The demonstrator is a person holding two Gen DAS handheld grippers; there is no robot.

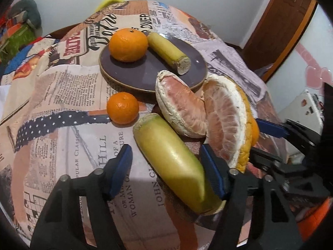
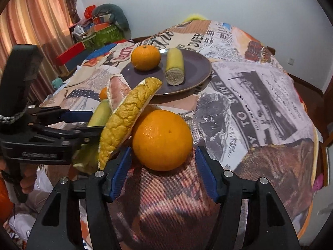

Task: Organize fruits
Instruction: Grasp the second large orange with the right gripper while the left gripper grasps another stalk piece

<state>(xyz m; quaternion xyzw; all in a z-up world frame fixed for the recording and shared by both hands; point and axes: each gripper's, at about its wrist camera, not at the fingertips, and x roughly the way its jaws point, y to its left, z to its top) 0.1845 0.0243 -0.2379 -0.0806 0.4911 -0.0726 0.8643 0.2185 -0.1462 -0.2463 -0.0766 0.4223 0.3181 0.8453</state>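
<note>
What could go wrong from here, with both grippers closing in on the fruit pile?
The left gripper straddles the cane piece, and one finger is close against the pomelo wedge; closing may knock it over. The wedge's rind leans against the big orange in front of the right gripper; lifting it may topple the wedge.

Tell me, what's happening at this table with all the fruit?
A person is sorting fruit onto a purple plate using two tools. The left hand-held gripper is open around a yellow-green sugarcane piece lying on the cloth. The right hand-held gripper is open just behind a large orange. One orange and a second cane piece already sit on the plate; two pomelo wedges and a small orange wait beside it.
</note>
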